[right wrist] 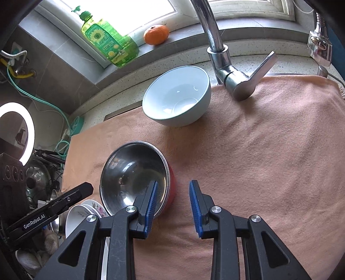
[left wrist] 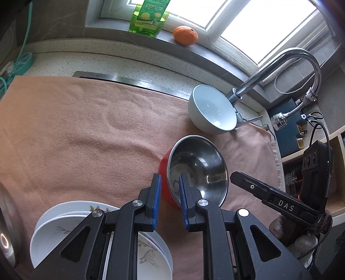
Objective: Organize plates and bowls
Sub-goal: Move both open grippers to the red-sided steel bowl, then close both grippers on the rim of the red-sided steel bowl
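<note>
A steel bowl with a red outside rests on the pink towel. Behind it, by the tap, stands a pale blue bowl. At the lower left are stacked white flowered plates. My left gripper hangs over the steel bowl's left rim, its blue pads a narrow gap apart with nothing pressed between them. My right gripper is open over the same bowl's right rim, one pad above the inside, the other above the towel. Each view shows the other gripper beside the bowl.
A chrome tap arches over the back right of the towel. A green soap bottle and an orange sit on the window sill. A ring light and cookware crowd the left.
</note>
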`<state>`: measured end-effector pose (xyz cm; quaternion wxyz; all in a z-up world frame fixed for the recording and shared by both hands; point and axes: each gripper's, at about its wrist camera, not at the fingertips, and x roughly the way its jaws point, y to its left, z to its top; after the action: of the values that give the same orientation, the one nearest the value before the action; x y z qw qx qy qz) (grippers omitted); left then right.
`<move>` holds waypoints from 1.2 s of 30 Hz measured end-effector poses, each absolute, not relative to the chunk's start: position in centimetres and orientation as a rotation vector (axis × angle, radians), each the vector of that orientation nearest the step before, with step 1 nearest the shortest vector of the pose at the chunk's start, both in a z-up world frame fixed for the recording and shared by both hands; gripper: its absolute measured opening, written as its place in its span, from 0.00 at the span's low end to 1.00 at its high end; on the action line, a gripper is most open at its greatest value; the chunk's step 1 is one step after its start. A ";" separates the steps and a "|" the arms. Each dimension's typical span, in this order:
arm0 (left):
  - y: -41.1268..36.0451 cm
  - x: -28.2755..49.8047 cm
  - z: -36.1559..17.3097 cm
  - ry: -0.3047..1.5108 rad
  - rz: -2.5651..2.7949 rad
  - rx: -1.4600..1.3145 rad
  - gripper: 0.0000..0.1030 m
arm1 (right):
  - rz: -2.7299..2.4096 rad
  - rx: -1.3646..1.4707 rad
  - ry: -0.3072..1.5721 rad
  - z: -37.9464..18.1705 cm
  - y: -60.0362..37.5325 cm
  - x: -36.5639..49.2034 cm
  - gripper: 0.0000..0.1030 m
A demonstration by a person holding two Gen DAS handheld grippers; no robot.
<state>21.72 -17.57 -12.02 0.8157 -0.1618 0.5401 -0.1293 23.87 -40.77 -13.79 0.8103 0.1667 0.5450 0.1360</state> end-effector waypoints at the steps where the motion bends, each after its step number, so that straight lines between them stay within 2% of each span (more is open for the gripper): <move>1: -17.7 21.8 -12.1 1.148 -0.268 -0.347 0.15 | 0.300 0.353 1.170 -14.0 -40.8 24.0 0.27; 15: -18.3 23.0 -13.1 1.172 -0.240 -0.309 0.15 | 0.354 0.357 1.203 -14.9 -40.7 25.2 0.26; 17: -18.0 23.1 -13.3 1.180 -0.245 -0.317 0.12 | 0.355 0.362 1.208 -15.0 -40.6 25.2 0.26; 21: -17.9 23.4 -13.3 1.185 -0.256 -0.316 0.11 | 0.343 0.366 1.215 -15.1 -40.5 25.2 0.18; 27: -17.9 23.6 -13.6 1.201 -0.274 -0.313 0.09 | 0.334 0.391 1.228 -15.5 -40.4 25.4 0.17; 36: -18.2 23.6 -14.1 1.222 -0.303 -0.328 0.08 | 0.335 0.408 1.248 -15.9 -39.7 25.0 0.08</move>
<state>23.57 -18.16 -14.06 0.7959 -0.1526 0.5687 -0.1408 25.02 -39.70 -15.92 0.7790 0.1886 0.5775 0.1549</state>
